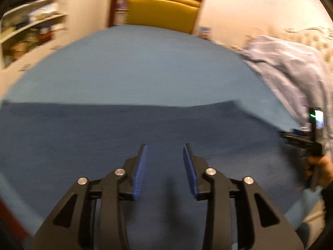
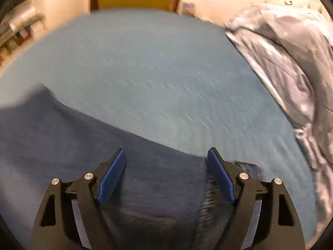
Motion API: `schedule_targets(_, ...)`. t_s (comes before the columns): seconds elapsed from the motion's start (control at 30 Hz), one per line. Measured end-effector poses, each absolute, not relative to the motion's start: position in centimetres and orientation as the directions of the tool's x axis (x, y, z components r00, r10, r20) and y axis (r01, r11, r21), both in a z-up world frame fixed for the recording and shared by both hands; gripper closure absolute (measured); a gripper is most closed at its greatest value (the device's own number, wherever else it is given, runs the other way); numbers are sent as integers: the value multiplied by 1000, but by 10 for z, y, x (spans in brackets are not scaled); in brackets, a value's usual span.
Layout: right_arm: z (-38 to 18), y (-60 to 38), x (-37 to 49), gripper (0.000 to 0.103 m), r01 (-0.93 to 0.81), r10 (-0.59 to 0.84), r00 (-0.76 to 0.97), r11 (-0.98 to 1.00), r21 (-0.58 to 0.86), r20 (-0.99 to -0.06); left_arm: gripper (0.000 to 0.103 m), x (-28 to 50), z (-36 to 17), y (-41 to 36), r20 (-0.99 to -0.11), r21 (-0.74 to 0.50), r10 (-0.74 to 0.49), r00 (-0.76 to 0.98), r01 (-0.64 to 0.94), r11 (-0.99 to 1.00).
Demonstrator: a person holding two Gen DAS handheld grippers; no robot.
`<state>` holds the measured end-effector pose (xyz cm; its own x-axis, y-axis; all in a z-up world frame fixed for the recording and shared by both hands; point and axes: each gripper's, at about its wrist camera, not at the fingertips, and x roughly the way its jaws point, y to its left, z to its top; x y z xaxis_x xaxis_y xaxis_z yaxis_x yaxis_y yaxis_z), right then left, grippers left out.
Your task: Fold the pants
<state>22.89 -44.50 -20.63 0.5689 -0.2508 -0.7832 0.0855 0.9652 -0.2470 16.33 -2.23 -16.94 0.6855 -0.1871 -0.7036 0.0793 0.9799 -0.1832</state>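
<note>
- Light blue bedding covers the bed [image 2: 166, 66], with a yellow chair [image 1: 162, 10] beyond its far edge, cluttered shelves [image 1: 31, 25] off to the left and a crumpled pale duvet [image 2: 291, 62] heaped along the right side. Both views are smeared by motion blur.
- Dark blue pants [image 1: 145, 129] lie flat on the near part of the bed, their far edge running roughly left to right across the left wrist view — so the long axis looks to run crosswise to both tools, though neither the waistband nor the hems can be made out.
- Left tool [image 1: 165, 152]: jaws apart, nothing between them, poised above the middle of the dark cloth. Whether the tips touch the fabric cannot be told.
- Right tool [image 2: 166, 158]: jaws set wide apart and empty, over the right-hand end of the pants, where the cloth's edge slants down to meet the sheet just beside its right finger. A dark, ribbed-looking patch lies there — possibly a cuff or waistband, too blurred to say.
- In the left wrist view the right tool shows at the far right, gripped by the person's right hand [image 1: 320, 168], near the cloth's right edge.
- Judgement: the right tool is nearer an end of the garment, the left nearer its middle. Any fold along the length would likely mean carrying that right end leftward over the rest.
</note>
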Motion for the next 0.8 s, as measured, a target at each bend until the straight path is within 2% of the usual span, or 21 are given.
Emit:
schedule_targets(0.1, -212, -444, 224, 15, 85, -293, 597, 949, -304, -746, 66, 150, -183, 45, -719, -154, -93, 689, -28, 988)
schedule_targets(0.2, -214, -453, 226, 11, 126, -295, 579, 953, -275, -760, 66, 147, -197, 88, -723, -110, -77, 686, -4, 994)
schedule_targets(0.27, -214, -454, 229, 10, 131, -300, 572, 952, -277, -763, 66, 153, -206, 111, -740, -106, -93, 666, 22, 994)
schedule_targets(0.4, -207, -445, 229, 9, 147, -351, 574, 933, -329, -740, 64, 157, -212, 181, -742, -71, -33, 670, -30, 997)
schedule_targets(0.47, -196, -443, 224, 9, 195, -397, 571, 916, -352, -718, 70, 157, -215, 224, -739, -75, -38, 673, -26, 997)
schedule_targets(0.5, -186, -439, 220, 10, 234, -431, 577, 901, -365, -693, 72, 159, -215, 241, -743, -46, -6, 669, -42, 998)
schedule_targets(0.53, -176, -434, 217, 9, 255, -442, 586, 896, -363, -679, 72, 163, -211, 260, -746, 26, 86, 660, -100, 995)
schedule_targets(0.57, -162, -423, 212, 9, 259, -425, 609, 904, -339, -669, 72, 166, -203, 271, -734, 31, 100, 672, -114, 993)
schedule_targets(0.6, -153, -411, 208, 9, 246, -401, 631, 915, -318, -664, 70, 168, -190, 278, -710, -17, 45, 703, -81, 997)
schedule_targets(0.67, -132, -359, 200, 9, 144, -289, 692, 953, -266, -661, 67, 179, -175, 266, -687, -27, -14, 727, -6, 1000)
schedule_targets(0.7, -128, -338, 201, 9, 97, -241, 706, 964, -247, -666, 63, 189, -172, 255, -687, -30, -57, 724, 51, 998)
schedule_targets(0.8, -125, -240, 205, 9, -107, -20, 696, 986, -131, -718, 63, 222, -177, 221, -723, -55, -175, 668, 197, 979)
